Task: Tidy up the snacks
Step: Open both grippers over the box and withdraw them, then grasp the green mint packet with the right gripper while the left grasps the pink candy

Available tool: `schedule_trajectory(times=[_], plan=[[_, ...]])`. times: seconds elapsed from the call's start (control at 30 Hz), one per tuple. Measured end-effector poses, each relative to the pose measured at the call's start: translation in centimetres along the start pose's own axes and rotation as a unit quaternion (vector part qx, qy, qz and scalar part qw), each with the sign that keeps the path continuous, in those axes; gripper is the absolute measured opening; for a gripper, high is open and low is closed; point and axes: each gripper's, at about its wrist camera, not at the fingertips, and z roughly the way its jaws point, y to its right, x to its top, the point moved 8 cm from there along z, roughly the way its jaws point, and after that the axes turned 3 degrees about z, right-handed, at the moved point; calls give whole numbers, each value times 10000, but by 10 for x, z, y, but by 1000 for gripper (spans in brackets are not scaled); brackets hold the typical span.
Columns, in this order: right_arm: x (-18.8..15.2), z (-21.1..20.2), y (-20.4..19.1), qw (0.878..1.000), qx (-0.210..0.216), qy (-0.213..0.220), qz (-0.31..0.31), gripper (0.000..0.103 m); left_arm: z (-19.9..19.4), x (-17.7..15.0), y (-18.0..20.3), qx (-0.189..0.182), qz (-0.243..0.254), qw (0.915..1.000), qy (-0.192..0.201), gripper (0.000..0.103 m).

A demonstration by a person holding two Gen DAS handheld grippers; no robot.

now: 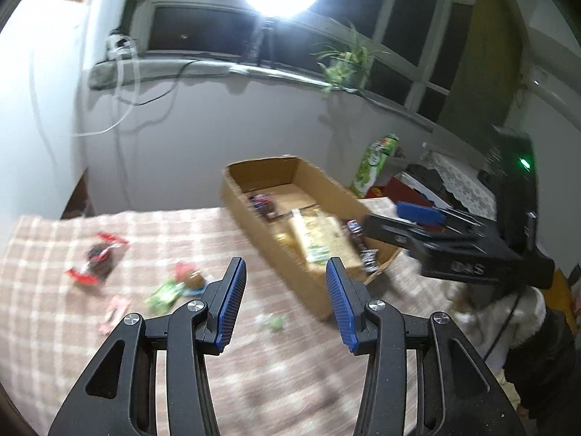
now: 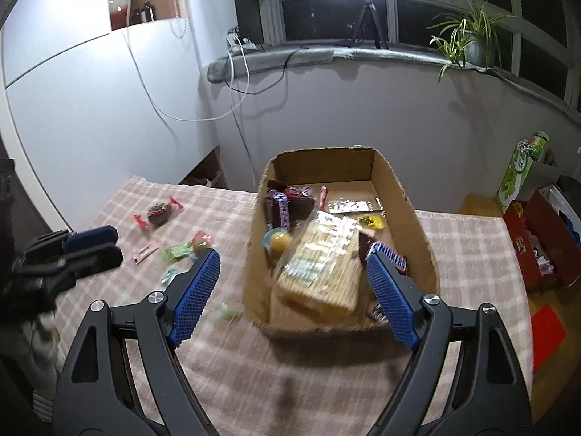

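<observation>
Your cardboard box (image 2: 417, 218) sits on the checked tablecloth (image 2: 472, 254) and already holds a big clear pack of crackers (image 2: 319, 265), a chocolate bar in a brown wrapper (image 2: 390, 258) by its right wall, a blue-and-white bar (image 2: 281, 210), a dark round cake (image 2: 299, 198), a yellow ball-shaped sweet (image 2: 279, 243), a small yellow packet (image 2: 370, 221) and a silvery flat packet (image 2: 350, 205). Left of the box, loose on the cloth, lie a dark cake in a red wrapper (image 1: 98, 258), a green packet (image 1: 163, 294), a pink strip (image 1: 116, 312) and a nut-like sweet (image 1: 192, 278). Your left gripper (image 1: 287, 294) has its fingers parted with nothing between them; your right gripper (image 2: 294, 298) stands wide apart, also empty, in front of the box. Motion blur smears the labels, so most wrappers cannot be read. A green carton (image 2: 519, 174) and a red box (image 2: 537, 247) stand off the table's right edge.
</observation>
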Motion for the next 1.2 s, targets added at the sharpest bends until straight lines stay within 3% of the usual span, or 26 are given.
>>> schedule_trajectory(times=[0.2, 0.3, 0.43, 0.63, 0.83, 1.07, 1.13, 1.2], plan=[[-20, -16, -21, 9959, 633, 340, 546, 86, -26, -25, -49, 338, -344, 9988, -26, 45], [-29, -11, -33, 9936, 909, 193, 649, 86, -37, -36, -76, 542, -558, 9970, -66, 45], [-45, 8, -57, 9953, 891, -343, 153, 86, -51, -51, -109, 795, -813, 9935, -92, 45], [-62, 32, -92, 9915, 850, -681, -707, 84, -52, -60, -136, 944, -934, 9910, -178, 45], [-70, 60, -114, 9834, 944, -1081, -1112, 64, -28, -72, -146, 986, -684, 9911, -580, 44], [-72, 99, -130, 9748, 923, -1417, -1456, 61, -4, -71, -145, 913, -555, 9913, -767, 44], [-72, 110, -132, 9726, 948, -1513, -1488, 54, 3, -71, -147, 932, -548, 9908, -819, 44], [-73, 119, -134, 9703, 955, -1596, -1543, 53, 10, -71, -149, 906, -529, 9907, -864, 44]])
